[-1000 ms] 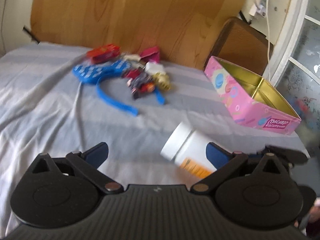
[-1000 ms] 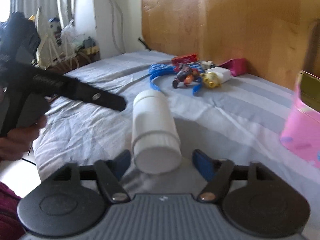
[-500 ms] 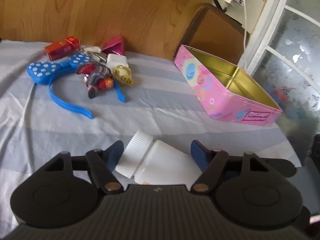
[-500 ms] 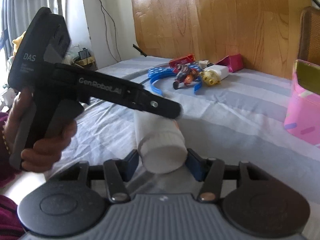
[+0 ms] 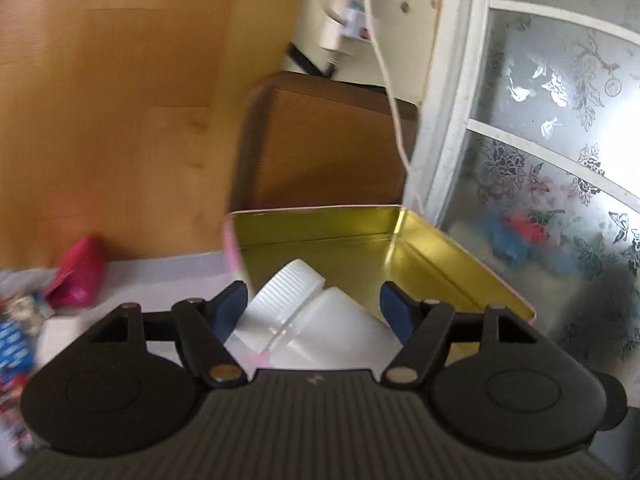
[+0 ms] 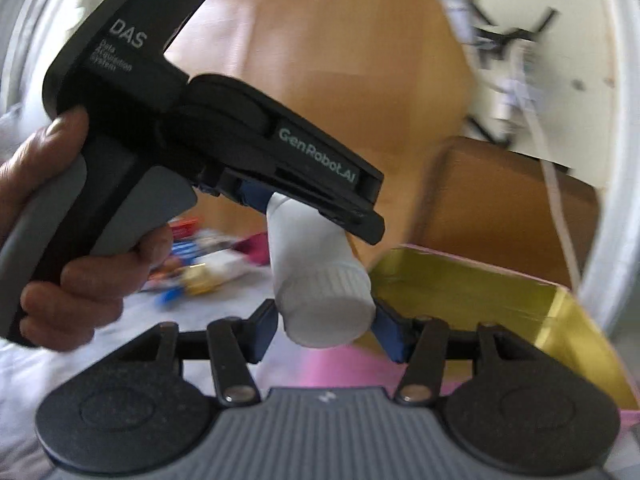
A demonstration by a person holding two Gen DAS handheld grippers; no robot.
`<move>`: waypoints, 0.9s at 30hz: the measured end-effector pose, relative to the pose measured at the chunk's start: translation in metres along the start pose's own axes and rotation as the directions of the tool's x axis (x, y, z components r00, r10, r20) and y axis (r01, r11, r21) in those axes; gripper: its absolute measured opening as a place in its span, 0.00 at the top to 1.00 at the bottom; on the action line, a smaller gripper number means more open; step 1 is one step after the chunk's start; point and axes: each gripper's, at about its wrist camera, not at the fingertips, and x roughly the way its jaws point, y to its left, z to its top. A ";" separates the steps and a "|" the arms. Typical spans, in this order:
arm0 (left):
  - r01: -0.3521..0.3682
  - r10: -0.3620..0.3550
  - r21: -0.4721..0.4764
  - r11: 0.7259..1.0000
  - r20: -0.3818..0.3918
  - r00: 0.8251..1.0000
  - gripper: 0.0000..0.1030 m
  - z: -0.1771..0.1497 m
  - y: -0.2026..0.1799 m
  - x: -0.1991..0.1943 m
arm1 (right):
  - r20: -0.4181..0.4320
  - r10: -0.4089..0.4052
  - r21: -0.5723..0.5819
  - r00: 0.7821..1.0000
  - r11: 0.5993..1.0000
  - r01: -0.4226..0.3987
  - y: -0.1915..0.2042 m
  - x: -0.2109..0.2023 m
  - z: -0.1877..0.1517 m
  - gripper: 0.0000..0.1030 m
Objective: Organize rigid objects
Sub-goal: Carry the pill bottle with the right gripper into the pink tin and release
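Lettering on the left gripper reads "DAS", "Data Acquisition System" and "GenRobot.AI". Both grippers clamp one white bottle: the right gripper pinches its flat base, the left grips its body just behind the ribbed cap. Held in the air, the bottle hangs at the near edge of the pink tin, over the bed. No writing shows on the bottle.

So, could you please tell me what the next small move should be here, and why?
Probably ease the white bottle forward and down into the pink tin. The left gripper and right gripper both clamp it, its ribbed cap sits at the tin's near wall, and the gold interior lies open just ahead.
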 end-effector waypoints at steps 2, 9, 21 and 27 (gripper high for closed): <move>0.001 -0.001 -0.002 1.000 -0.015 1.000 0.28 0.002 -0.008 0.019 | -0.010 -0.031 0.031 0.999 0.999 0.031 -0.022 0.005 -0.002 0.50; -0.033 0.033 0.001 0.999 -0.072 0.997 0.28 0.002 -0.021 0.059 | -0.069 -0.064 0.066 0.996 0.995 0.069 -0.060 0.025 -0.018 0.50; -0.100 0.106 0.096 0.990 -0.066 0.992 0.25 -0.004 -0.039 0.062 | -0.081 -0.172 0.113 0.982 0.977 0.181 -0.075 0.039 -0.021 0.49; -0.186 0.189 0.083 0.979 -0.027 0.982 0.22 -0.010 -0.021 0.019 | -0.042 -0.160 0.176 0.986 0.971 0.165 -0.071 0.015 -0.017 0.49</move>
